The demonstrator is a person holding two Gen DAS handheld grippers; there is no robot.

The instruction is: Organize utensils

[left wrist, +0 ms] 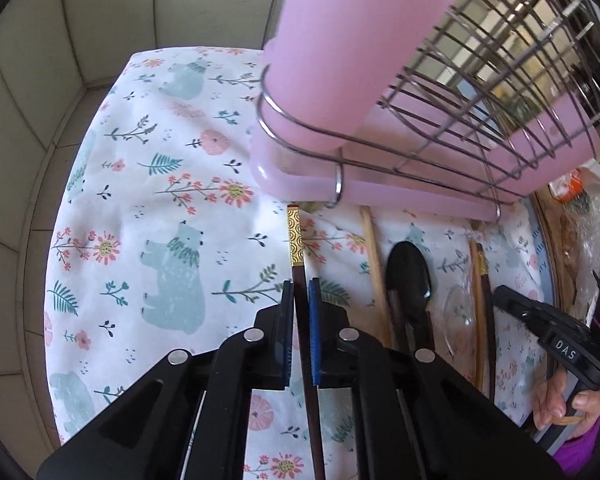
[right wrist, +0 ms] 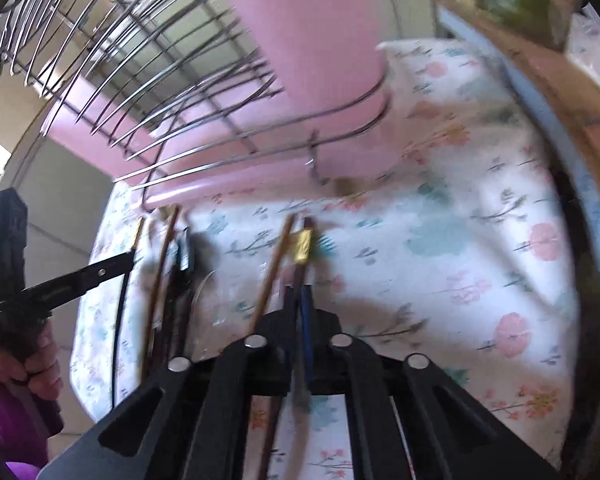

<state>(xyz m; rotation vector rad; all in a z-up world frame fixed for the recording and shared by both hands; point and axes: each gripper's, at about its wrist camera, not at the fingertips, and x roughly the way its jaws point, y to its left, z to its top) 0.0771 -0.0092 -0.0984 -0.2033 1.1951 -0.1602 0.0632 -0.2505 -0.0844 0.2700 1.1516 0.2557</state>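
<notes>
My left gripper (left wrist: 300,294) is shut on a dark brown chopstick with a gold band (left wrist: 294,240) that lies on the flowered cloth (left wrist: 160,208). The blue pads press it from both sides. To its right lie a pale wooden chopstick (left wrist: 374,260), a black spoon (left wrist: 410,272), a clear spoon (left wrist: 460,312) and two more chopsticks (left wrist: 482,280). My right gripper (right wrist: 298,294) is shut on another dark gold-banded chopstick (right wrist: 305,245), with a wooden chopstick (right wrist: 276,256) just left of it. The right wrist view is blurred. The left gripper (right wrist: 128,258) shows at that view's left.
A pink drying rack with a wire basket (left wrist: 380,128) stands right behind the utensils, overhanging their far ends. A person's hand (left wrist: 560,404) holds the right gripper's handle. A round wooden table edge (right wrist: 580,160) with clutter borders the cloth. Tiled wall (left wrist: 40,100) at the left.
</notes>
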